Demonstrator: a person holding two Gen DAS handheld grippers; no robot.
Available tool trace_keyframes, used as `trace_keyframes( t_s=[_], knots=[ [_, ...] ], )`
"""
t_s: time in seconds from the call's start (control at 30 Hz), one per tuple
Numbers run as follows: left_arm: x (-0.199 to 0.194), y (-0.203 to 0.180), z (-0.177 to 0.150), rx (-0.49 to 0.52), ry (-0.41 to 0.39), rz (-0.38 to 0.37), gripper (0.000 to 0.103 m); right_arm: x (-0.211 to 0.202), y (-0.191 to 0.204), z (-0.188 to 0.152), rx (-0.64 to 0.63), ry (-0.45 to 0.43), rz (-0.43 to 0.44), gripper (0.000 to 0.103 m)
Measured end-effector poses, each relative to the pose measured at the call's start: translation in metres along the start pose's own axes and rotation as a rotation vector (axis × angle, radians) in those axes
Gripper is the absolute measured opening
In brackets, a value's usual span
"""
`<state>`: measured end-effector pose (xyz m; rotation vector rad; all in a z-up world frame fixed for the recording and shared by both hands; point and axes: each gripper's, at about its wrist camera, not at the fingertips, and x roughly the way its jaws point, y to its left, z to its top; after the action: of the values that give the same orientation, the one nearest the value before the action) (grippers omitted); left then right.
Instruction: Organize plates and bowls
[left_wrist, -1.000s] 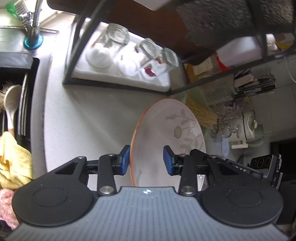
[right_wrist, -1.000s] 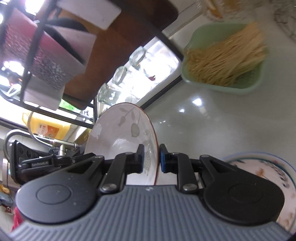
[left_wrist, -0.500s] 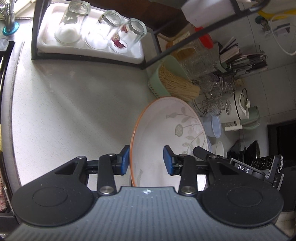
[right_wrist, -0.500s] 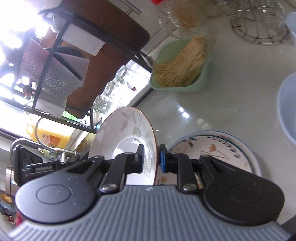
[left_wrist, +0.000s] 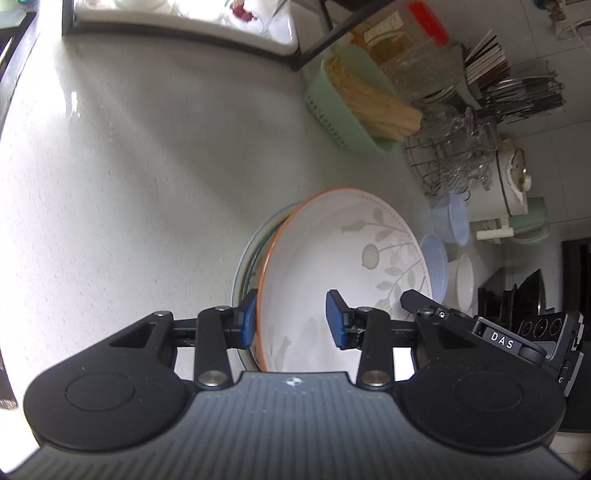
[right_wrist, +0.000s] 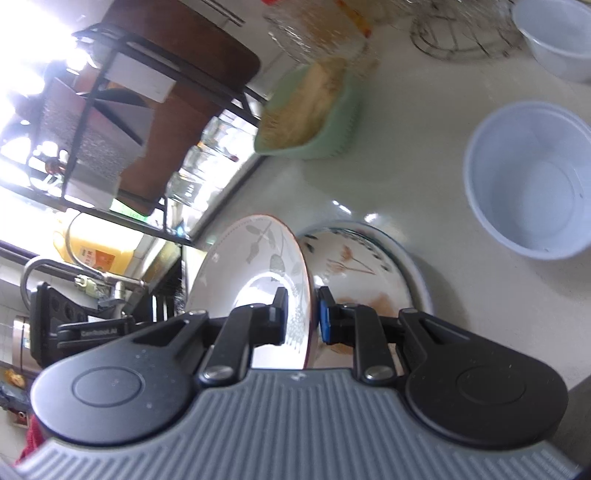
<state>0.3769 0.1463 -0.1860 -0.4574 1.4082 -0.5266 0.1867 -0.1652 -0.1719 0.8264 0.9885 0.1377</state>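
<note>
— Orange-rimmed leaf plate (left_wrist: 343, 266): who has it?

— Both tongs. The right gripper (right_wrist: 303, 314) is pinched tight on its rim, one pad on each face. The left gripper (left_wrist: 290, 319) straddles the opposite rim; its outer pad touches the rim, the inner pad stands off inside the plate, so I cannot tell if it truly clamps.

— Where is the plate?

— Tilted, above a flower-patterned plate (right_wrist: 354, 266) lying on the worktop (left_wrist: 129, 184); whether the two touch, I cannot tell.

— And beyond?

— Pale blue bowls (right_wrist: 528, 192) just beside the plates, toward the worktop's right end. Farther back, a green basket (left_wrist: 347, 110) of chopsticks, a wire rack of glassware (left_wrist: 450, 158), and a white tray (left_wrist: 184, 22) with glasses under a black shelf frame.
</note>
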Motion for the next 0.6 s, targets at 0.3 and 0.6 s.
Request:
trace_keyframes(
  t_s=[0.3, 0.6],
  knots=[
    [0.022, -0.013, -0.017, -0.02, 0.011, 0.082, 0.043, 0.005, -0.024, -0.004, -0.023, 0.035, 0.01, 0.02],
    [0.023, -0.015, -0.011, -0.063, -0.011, 0.15, 0.043, 0.017, -0.023, 0.004, -0.068, 0.07, 0.006, 0.021]
  ],
)
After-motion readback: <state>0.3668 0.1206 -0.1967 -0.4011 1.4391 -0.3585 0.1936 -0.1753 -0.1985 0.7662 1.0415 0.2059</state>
